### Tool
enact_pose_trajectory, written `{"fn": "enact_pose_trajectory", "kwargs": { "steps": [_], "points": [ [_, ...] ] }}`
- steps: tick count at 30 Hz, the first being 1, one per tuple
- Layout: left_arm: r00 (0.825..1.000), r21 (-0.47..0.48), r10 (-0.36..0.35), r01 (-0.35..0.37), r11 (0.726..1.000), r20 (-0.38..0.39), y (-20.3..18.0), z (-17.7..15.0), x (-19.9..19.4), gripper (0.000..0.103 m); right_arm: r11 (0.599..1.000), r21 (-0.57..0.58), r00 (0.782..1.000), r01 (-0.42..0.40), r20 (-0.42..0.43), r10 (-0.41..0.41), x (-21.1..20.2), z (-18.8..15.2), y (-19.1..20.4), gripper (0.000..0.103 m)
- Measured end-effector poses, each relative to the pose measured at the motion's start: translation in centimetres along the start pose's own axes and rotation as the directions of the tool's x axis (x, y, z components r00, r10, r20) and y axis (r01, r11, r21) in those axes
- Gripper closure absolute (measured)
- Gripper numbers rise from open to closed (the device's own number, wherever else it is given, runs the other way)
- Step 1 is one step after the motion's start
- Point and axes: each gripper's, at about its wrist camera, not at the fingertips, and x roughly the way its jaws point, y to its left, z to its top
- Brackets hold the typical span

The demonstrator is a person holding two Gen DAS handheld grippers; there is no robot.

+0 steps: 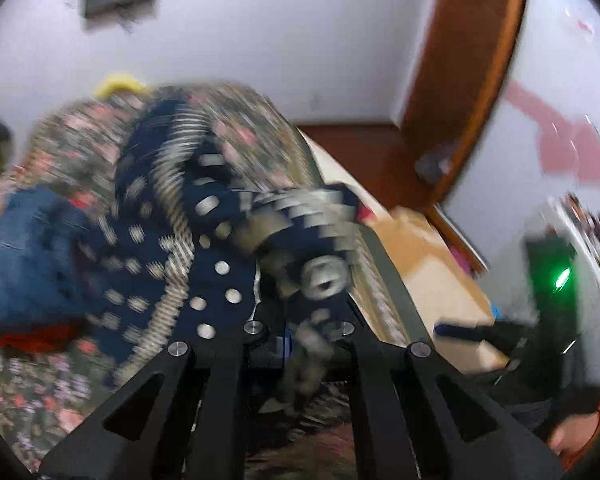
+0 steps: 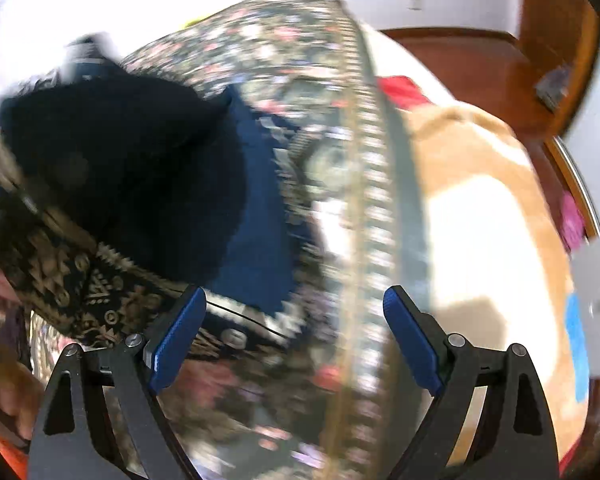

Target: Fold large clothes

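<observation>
Navy patterned garment (image 1: pixel 172 248) lies on the floral bedspread (image 1: pixel 40 392), ahead and left of the left gripper (image 1: pixel 300 344). Its fingers are together, clamped on a bunched fold of that cloth. Right gripper (image 2: pixel 296 340): fingers (image 2: pixel 410 342) wide apart, empty, above the bedspread; the garment's dark edge lies just beside its left finger.

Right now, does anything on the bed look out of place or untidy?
Yes. The navy patterned garment is not flat: it lies bunched and twisted across the floral bedspread, one part pulled up into the shut left gripper. Blue jeans lie crumpled beside it. The right gripper hangs open above the spread, holding nothing.
</observation>
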Motion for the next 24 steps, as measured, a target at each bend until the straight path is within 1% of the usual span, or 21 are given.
{"fn": "enact_pose_trajectory", "kwargs": {
  "steps": [2, 3, 5, 6, 8, 9, 10, 11, 13, 14, 16, 17, 19, 20, 21, 22, 24],
  "points": [
    [0.994, 0.000, -0.051, 0.051, 0.999, -0.101, -0.7, -1.2, 2.7, 0.098, 0.999, 0.032, 1.000, 0.012, 0.001, -0.012, -0.4, -0.4, -1.6, 0.014],
    [0.982, -0.011, -0.074, 0.073, 0.997, -0.172, -0.6, -2.1, 4.5, 0.098, 0.999, 0.044, 1.000, 0.015, 0.000, -0.015, -0.5, -0.6, -2.2, 0.014],
    [0.966, -0.021, -0.085, 0.082, 0.996, -0.245, -0.2, -3.1, 6.3, 0.096, 0.998, 0.061, 1.000, 0.018, -0.002, -0.018, -0.7, -1.0, -3.2, 0.014],
    [0.960, -0.029, -0.100, 0.096, 0.995, -0.261, 0.2, -3.5, 6.6, 0.096, 0.998, 0.067, 1.000, 0.017, -0.001, -0.017, -0.8, -1.5, -3.3, 0.014],
    [0.960, -0.042, -0.121, 0.114, 0.993, -0.252, 0.7, -3.4, 5.9, 0.091, 0.997, 0.072, 1.000, 0.010, 0.000, -0.010, -1.0, -1.8, -3.6, 0.014],
    [0.959, -0.042, -0.127, 0.121, 0.992, -0.254, 0.9, -3.3, 5.5, 0.085, 0.997, 0.071, 1.000, 0.006, 0.004, -0.007, -1.2, -1.9, -3.6, 0.014],
    [0.957, -0.037, -0.132, 0.127, 0.991, -0.257, 1.0, -3.1, 4.9, 0.076, 0.998, 0.068, 1.000, 0.003, 0.009, -0.003, -1.4, -1.8, -3.5, 0.014],
    [0.956, -0.031, -0.135, 0.132, 0.991, -0.260, 1.1, -2.8, 4.4, 0.071, 0.998, 0.065, 1.000, -0.002, 0.015, 0.001, -1.6, -1.8, -3.4, 0.014],
    [0.957, -0.015, -0.149, 0.150, 0.989, -0.250, 0.9, -2.3, 2.9, 0.056, 0.998, 0.057, 0.999, -0.016, 0.037, 0.014, -2.7, -1.8, -2.9, 0.015],
    [0.961, -0.001, -0.148, 0.152, 0.988, -0.235, 0.8, -2.2, 1.8, 0.053, 0.998, 0.054, 0.999, -0.024, 0.050, 0.021, -3.4, -2.0, -2.7, 0.015],
    [0.974, 0.036, -0.135, 0.143, 0.989, -0.180, 0.7, -1.9, -0.7, 0.046, 0.998, 0.046, 0.996, -0.046, 0.076, 0.042, -4.0, -1.6, -2.0, 0.015],
    [0.981, 0.048, -0.123, 0.132, 0.990, -0.150, 1.0, -1.7, -1.8, 0.044, 0.997, 0.040, 0.995, -0.060, 0.087, 0.056, -4.4, -1.4, -1.6, 0.015],
    [0.992, 0.061, -0.089, 0.095, 0.994, -0.094, 1.6, -1.2, -3.7, 0.033, 0.995, 0.029, 0.991, -0.095, 0.102, 0.091, -4.9, -1.1, -0.7, 0.015],
    [0.996, 0.068, -0.063, 0.067, 0.995, -0.059, 2.1, -1.0, -4.8, 0.030, 0.994, 0.024, 0.989, -0.111, 0.104, 0.108, -5.0, -1.0, -0.2, 0.015],
    [0.999, 0.075, -0.030, 0.032, 0.997, -0.023, 2.5, -1.1, -5.8, 0.024, 0.992, 0.019, 0.987, -0.128, 0.105, 0.126, -5.1, -1.0, 0.4, 0.015],
    [1.000, 0.082, 0.008, -0.009, 0.997, 0.011, 3.1, -1.1, -6.6, 0.015, 0.989, 0.012, 0.984, -0.148, 0.104, 0.146, -5.1, -1.0, 1.0, 0.015],
    [0.995, 0.084, 0.081, -0.085, 0.993, 0.058, 4.2, -1.3, -7.6, 0.006, 0.984, -0.002, 0.979, -0.181, 0.097, 0.180, -4.8, -0.9, 2.2, 0.015]
  ]
}}
